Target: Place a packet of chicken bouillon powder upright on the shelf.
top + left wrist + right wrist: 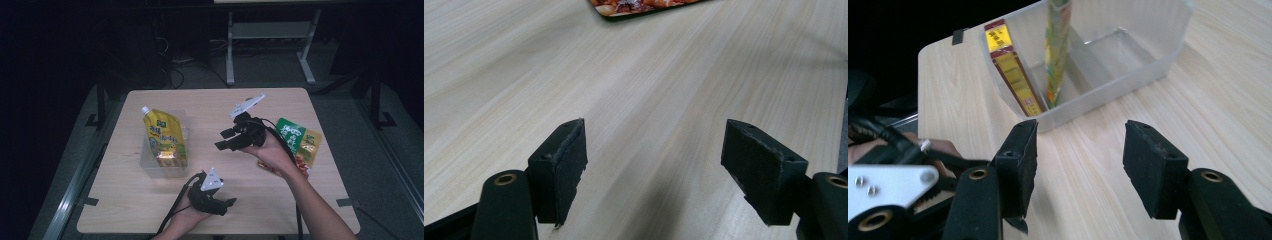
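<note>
Pouch (pixel 165 140), yellow with a white cap, stands upright in the clear bin (pixel 150 165) at the surface's (pixel 280 200) left. Near edge: left tongs (pixel 231 202) apart, empty, resting low. Further in: right tongs (pixel 223 139) apart, empty, aimed at the bin. Risk: bin is light, a push could slide or tip it. 1 green-orange packet (pixel 300 142) lies flat, right. Pouch print unreadable.

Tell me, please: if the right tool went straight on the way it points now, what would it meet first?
Probably the clear plastic bin: it lies directly ahead of the right tool, whose open jaws hold nothing. Only bare table lies between them.
</note>
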`<state>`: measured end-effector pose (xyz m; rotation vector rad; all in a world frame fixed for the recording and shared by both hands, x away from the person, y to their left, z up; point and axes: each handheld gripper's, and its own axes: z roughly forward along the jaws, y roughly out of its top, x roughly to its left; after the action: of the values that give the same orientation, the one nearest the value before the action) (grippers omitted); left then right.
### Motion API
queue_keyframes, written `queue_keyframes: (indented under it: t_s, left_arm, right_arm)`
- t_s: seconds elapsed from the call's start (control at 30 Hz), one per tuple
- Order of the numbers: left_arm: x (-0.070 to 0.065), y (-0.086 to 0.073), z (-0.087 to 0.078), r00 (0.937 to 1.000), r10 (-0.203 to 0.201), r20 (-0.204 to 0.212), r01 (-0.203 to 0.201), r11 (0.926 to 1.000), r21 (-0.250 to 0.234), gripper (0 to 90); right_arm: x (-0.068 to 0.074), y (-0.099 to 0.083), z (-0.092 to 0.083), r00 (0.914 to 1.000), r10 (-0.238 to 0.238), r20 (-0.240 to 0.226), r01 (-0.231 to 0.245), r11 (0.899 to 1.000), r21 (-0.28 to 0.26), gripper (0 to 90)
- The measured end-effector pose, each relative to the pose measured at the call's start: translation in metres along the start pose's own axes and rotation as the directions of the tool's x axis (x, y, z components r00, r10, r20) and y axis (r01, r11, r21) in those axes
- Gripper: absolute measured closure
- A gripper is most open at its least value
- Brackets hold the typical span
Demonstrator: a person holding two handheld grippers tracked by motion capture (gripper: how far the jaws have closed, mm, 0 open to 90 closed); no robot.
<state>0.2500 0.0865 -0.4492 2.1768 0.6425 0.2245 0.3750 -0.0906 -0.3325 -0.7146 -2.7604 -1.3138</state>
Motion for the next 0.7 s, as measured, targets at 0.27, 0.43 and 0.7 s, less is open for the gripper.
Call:
queue_keyframes:
  t_s: [0.27, 0.43, 0.7]
  left_arm:
    - [0.004, 0.002, -0.001, 1.0, 0.0, 0.0, 0.0, 1.0, -0.006, 24.6]
    - [0.003, 0.003, 0.0, 0.9999, 0.011, 0.005, -0.011, 0.9999, -0.001, 23.7]
    - [0.004, 0.003, -0.002, 0.9999, 0.012, -0.002, -0.012, 0.9999, -0.008, 24.2]
  right_arm:
    - [-0.012, -0.015, -0.017, 0.9985, 0.045, 0.032, -0.044, 0.999, -0.017, 43.8]
    - [-0.017, -0.024, -0.021, 0.9965, 0.062, 0.056, -0.062, 0.998, -0.012, 41.5]
    - [-0.027, -0.031, -0.031, 0.9922, 0.102, 0.072, -0.1, 0.995, -0.031, 39.1]
